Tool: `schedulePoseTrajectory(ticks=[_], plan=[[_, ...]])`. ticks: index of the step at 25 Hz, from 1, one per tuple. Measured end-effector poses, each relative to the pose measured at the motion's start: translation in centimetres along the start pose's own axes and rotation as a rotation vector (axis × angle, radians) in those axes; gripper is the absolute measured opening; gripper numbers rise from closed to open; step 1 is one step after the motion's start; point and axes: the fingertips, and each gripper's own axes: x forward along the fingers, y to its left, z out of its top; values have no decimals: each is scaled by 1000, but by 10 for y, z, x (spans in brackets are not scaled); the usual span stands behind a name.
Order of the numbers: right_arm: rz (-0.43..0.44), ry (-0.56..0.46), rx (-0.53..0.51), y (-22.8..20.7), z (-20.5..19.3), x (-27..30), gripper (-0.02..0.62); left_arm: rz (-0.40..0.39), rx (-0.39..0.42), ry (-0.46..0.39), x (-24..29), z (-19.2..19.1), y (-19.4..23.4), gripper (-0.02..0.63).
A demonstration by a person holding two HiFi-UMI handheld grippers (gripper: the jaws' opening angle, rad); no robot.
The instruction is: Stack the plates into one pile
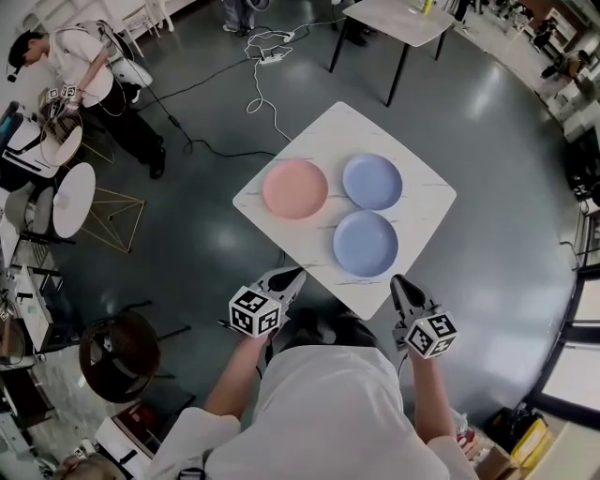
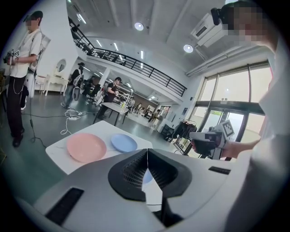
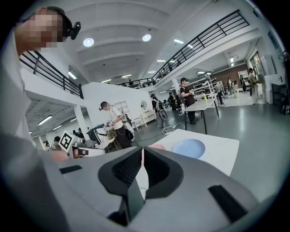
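Observation:
Three plates lie apart on the white square table (image 1: pixel 427 202): a pink plate (image 1: pixel 295 188) at the left, one blue plate (image 1: pixel 372 181) at the far right, and another blue plate (image 1: pixel 366 243) closest to me. Both grippers hover off the table's near edge. My left gripper (image 1: pixel 291 277) is shut and holds nothing, short of the pink plate (image 2: pixel 86 147) and the far blue plate (image 2: pixel 123 142). My right gripper (image 1: pixel 401 283) is also shut and holds nothing, with a blue plate (image 3: pixel 189 147) ahead of it on the tabletop (image 3: pixel 222 152).
A cable (image 1: pixel 267 103) runs across the grey floor beyond the table. A second table (image 1: pixel 394 23) stands further back. A person (image 1: pixel 80 75) works at the far left beside a round side table (image 1: pixel 75 197). A dark round stool (image 1: pixel 122 352) stands at my left.

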Motion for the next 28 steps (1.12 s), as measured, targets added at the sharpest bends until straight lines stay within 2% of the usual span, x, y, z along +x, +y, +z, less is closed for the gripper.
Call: schedulePoseTrajectory(ticks=[13,17,28], plan=[[86,48,20,-48,10,56,31,70,-50,-2,57,21,29,14],[112,73,21,-62,13,77,31,110,-97,9,81,21,51,14],[156,181,65,-95,-18,115,31,211,-179,78,130,4,135,16]])
